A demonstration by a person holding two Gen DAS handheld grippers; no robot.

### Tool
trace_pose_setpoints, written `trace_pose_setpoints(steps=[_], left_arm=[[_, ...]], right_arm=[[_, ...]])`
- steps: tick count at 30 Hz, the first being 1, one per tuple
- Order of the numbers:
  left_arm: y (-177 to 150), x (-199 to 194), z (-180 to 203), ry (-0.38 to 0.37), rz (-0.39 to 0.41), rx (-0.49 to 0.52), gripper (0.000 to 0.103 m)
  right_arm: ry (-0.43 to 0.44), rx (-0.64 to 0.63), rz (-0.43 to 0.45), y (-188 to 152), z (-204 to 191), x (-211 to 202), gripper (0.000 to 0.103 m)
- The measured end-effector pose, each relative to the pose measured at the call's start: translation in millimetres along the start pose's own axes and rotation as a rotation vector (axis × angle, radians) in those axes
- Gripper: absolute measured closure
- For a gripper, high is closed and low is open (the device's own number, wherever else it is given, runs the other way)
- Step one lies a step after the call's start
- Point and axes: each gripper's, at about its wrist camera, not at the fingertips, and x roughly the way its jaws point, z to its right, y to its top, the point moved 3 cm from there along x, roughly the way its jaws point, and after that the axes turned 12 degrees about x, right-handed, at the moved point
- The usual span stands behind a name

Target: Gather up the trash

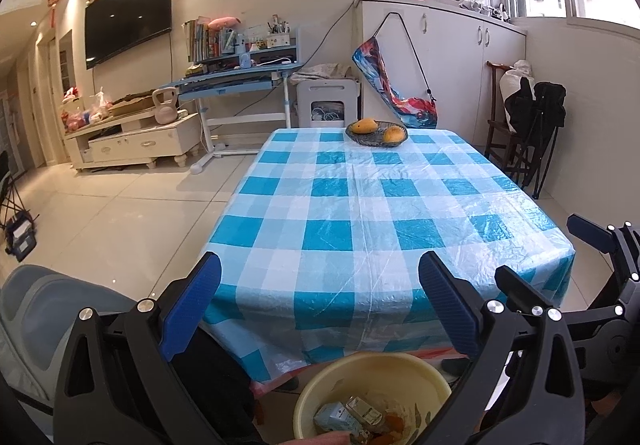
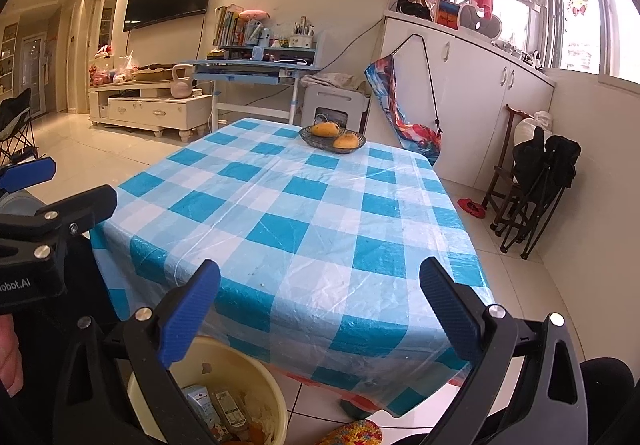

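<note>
Nearest, the round pale-yellow plastic basin (image 1: 372, 397) sat on the floor below the desk's front edge, already holding cartons and peelings. Judged from that, the collecting looked almost done; a careful last check of the blue-and-white checked plastic tablecloth (image 1: 360, 205) would serve best. The left claw (image 1: 320, 309) and right claw (image 2: 320, 313) hung spread wide, holding and touching nothing. Farthest, a dark woven dish of mangoes (image 1: 377, 132) stood.

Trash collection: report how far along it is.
Done, it seems: cartons and scraps lie in the yellow basin on the floor, and the checked tablecloth carries only the fruit bowl with two mangoes. In hand: nothing; the left claw and right claw are both open and empty. Left: no trash visible on the table.
</note>
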Motion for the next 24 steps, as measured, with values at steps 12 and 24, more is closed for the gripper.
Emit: trace_pose_setpoints(steps=[12,24], left_arm=[[9.6,-7.8,17.7,-0.014,-0.011,0.038,0.008],[14.4,-14.1,28.4,-0.032,-0.017,0.048,0.008]], right_arm=[[-0.008,0.043,0.01,4.7,11.2,-1.7,0.007],[-0.021,0.07,0.001,7.4,19.9,-0.6,0.007]])
